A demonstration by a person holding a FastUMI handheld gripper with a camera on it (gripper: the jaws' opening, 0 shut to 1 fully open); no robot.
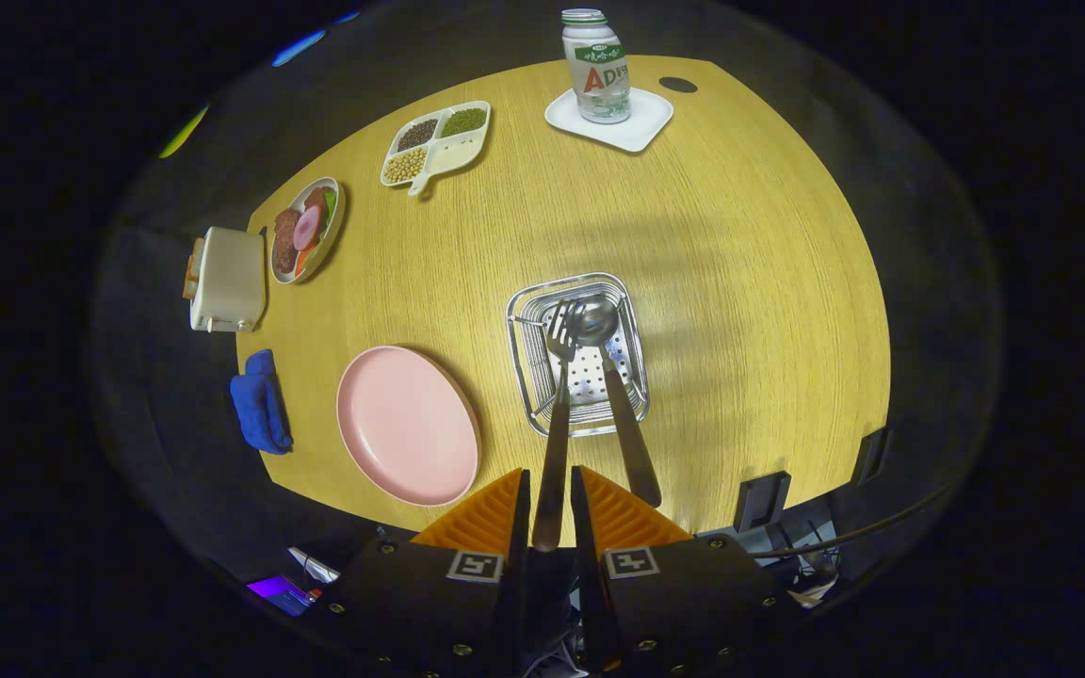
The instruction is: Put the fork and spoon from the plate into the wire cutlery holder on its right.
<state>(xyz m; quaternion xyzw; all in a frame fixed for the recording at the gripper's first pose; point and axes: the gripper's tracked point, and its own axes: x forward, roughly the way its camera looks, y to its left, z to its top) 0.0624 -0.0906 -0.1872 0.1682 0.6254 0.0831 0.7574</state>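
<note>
Over the wire cutlery holder (578,353), our gripper (550,504) keeps its fingers nearly closed on the fork (557,414) handle, tines already inside the basket so it can drop clear of the rim. The spoon (613,395) leans in the holder beside it. The pink plate (408,424), left of the holder, lies bare; open table (740,282) surrounds both.

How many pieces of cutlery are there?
2. A fork held between the hand-held gripper fingers, head over the wire cutlery holder; a spoon beside it, leaning in the holder.
</note>
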